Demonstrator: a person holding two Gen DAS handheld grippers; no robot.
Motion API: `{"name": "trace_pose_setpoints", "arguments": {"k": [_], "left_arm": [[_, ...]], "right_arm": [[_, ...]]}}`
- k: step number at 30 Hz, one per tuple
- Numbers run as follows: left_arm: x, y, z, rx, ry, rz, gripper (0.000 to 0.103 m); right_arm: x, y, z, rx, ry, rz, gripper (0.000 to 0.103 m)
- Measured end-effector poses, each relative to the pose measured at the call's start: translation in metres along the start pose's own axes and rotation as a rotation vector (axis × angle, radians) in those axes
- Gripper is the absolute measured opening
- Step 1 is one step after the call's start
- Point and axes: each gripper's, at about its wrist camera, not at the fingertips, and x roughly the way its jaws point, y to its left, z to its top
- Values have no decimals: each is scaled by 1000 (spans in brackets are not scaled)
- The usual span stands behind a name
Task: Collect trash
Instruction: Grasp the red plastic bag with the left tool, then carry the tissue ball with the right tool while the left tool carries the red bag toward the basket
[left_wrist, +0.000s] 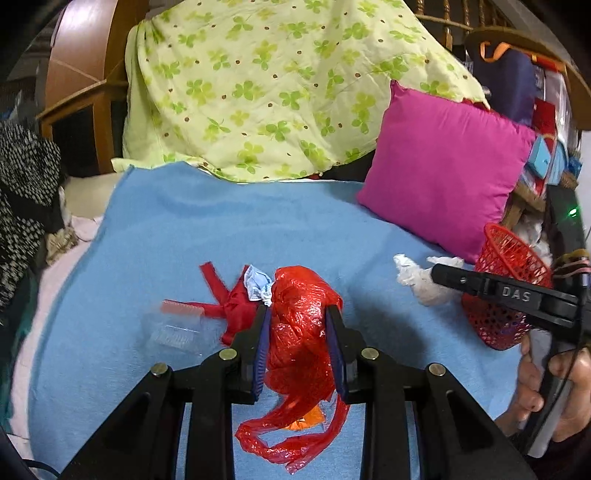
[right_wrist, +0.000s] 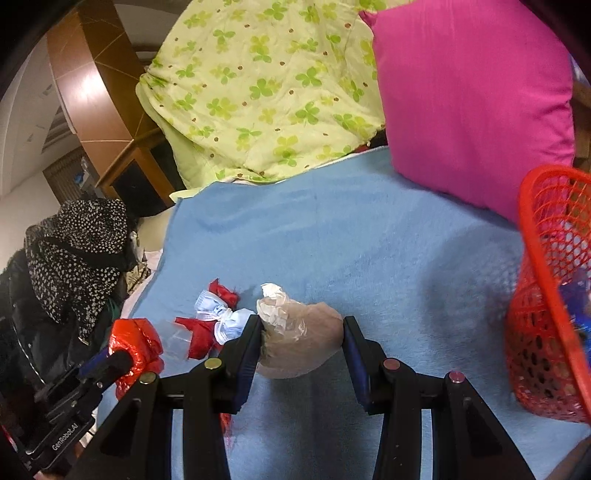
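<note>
A: Left gripper (left_wrist: 300, 314) clamped on red plastic bag (left_wrist: 301, 332), right gripper (right_wrist: 300, 328) pinching clear plastic wad (right_wrist: 299, 332), both left of red basket (right_wrist: 546, 295).

B: Carry over the rim; release inside.

On the bed, a blanket (left_wrist: 229, 229) carries the trash. The left tool (left_wrist: 297, 321) holds a plastic bag (left_wrist: 299, 332); just left of it lie a face mask (left_wrist: 257, 286) and cloth scraps (left_wrist: 236, 306). The right tool (right_wrist: 301, 332) holds a wad of wrapping (right_wrist: 295, 336). A mesh basket (right_wrist: 546, 295) stands at the right, before a cushion (right_wrist: 472, 103); a quilt (right_wrist: 266, 85) is heaped behind.
</note>
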Motion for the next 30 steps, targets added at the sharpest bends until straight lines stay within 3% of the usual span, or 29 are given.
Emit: {"name": "trace_pose_setpoints", "arguments": {"k": [11, 25, 30], "left_arm": [[-19, -43, 12, 124, -55, 99, 31], [-30, -88, 29, 202, -83, 115, 31], [-30, -106, 39, 212, -86, 84, 31]], "right_arm": [[-35, -12, 1, -18, -63, -5, 46], [-86, -33, 7, 12, -213, 16, 46], [-112, -39, 7, 11, -299, 6, 46]]}}
